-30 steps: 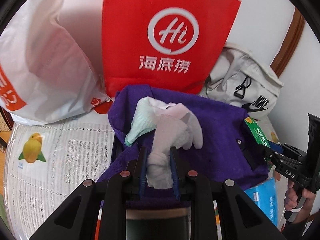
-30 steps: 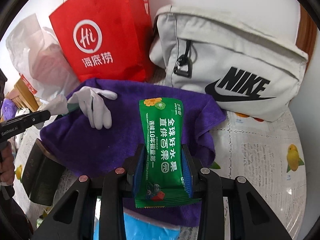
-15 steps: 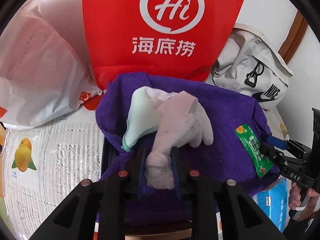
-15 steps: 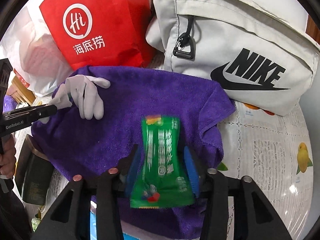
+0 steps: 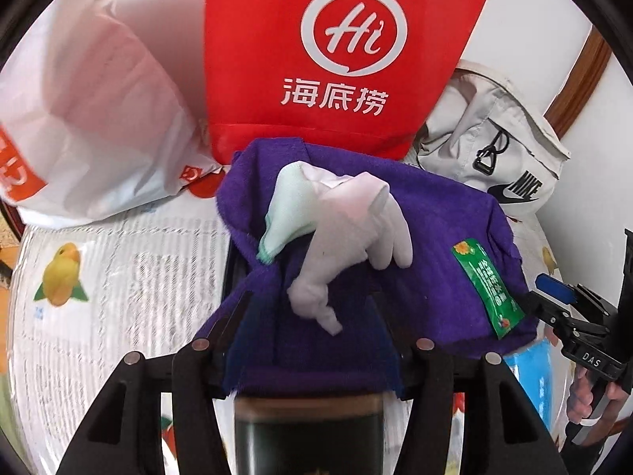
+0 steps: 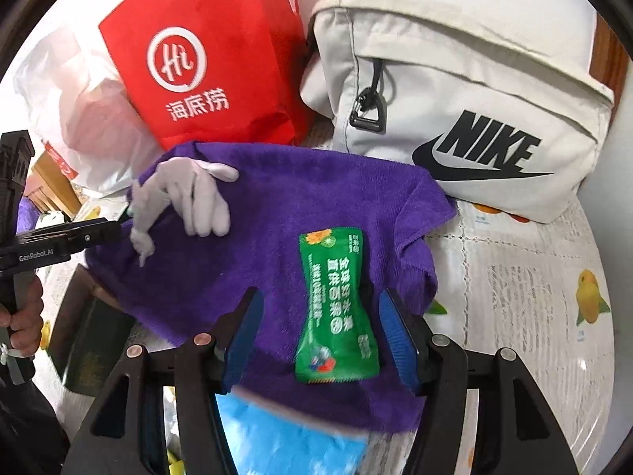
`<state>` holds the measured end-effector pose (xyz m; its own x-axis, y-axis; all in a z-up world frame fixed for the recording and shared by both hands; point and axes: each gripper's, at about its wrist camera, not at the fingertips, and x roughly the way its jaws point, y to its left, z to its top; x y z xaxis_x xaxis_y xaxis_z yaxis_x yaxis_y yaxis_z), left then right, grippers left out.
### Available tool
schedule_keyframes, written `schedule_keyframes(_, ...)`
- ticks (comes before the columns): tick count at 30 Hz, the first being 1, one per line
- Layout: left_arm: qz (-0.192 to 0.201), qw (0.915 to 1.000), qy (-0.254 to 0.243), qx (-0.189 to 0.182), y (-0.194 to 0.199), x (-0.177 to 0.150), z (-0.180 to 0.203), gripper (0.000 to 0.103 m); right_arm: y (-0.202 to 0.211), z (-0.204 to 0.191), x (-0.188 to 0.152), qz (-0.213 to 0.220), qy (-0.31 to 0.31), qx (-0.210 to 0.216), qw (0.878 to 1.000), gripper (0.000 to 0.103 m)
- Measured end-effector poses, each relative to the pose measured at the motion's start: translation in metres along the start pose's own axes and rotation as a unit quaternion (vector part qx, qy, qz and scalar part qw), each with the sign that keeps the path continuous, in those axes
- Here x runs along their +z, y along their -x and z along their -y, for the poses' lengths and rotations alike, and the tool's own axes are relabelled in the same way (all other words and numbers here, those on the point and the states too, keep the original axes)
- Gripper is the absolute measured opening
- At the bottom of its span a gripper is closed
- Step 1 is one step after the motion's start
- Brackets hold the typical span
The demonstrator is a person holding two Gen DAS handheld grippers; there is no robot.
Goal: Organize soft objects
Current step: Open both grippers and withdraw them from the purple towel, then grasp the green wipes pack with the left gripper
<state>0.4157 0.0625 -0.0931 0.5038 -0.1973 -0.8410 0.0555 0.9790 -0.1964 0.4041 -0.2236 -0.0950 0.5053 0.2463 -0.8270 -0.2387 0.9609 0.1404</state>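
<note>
Both hand-held grippers have just been opening: the right gripper [image 6: 320, 336] stands with its blue pads apart on either side of the green sachet [image 6: 336, 308], which lies flat on the purple towel [image 6: 300, 198] between the jaws with a gap at each pad, so it looks let go rather than held. On the other side, the left gripper [image 5: 312, 328] has its jaws spread too; the knotted cuff of the white glove [image 5: 348, 233] sits between them without being pressed, though the fingers are blurred and partly hidden under the towel's near fold. That glove rests on the towel with a pale mint cloth [image 5: 285, 213] tucked beneath it on its left. By my reading, the step in hand is the release: two soft items have been set down on the towel, which is draped over some dark box-like object [image 6: 91, 348], and a blue pack [image 6: 285, 435] peeks out beneath its near edge. The next move probably calls for drawing each gripper back clear without dragging the towel, then choosing the next soft thing. Farther off, a red paper bag [image 5: 344, 51] stands upright just behind the towel, a white plastic bag [image 5: 91, 118] slumps to its left, and a pale Nike bag [image 6: 467, 111] leans against the wall on the right, all on a fruit-printed tablecloth [image 6: 534, 297].
</note>
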Motion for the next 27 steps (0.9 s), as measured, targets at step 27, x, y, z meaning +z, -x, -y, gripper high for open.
schedule_keyframes(27, 0.018, 0.9977, 0.011, -0.064, 0.105, -0.174, 0.028, 0.071, 0.137, -0.055, -0.138, 0.047, 0.017, 0.022, 0.998, 0.061)
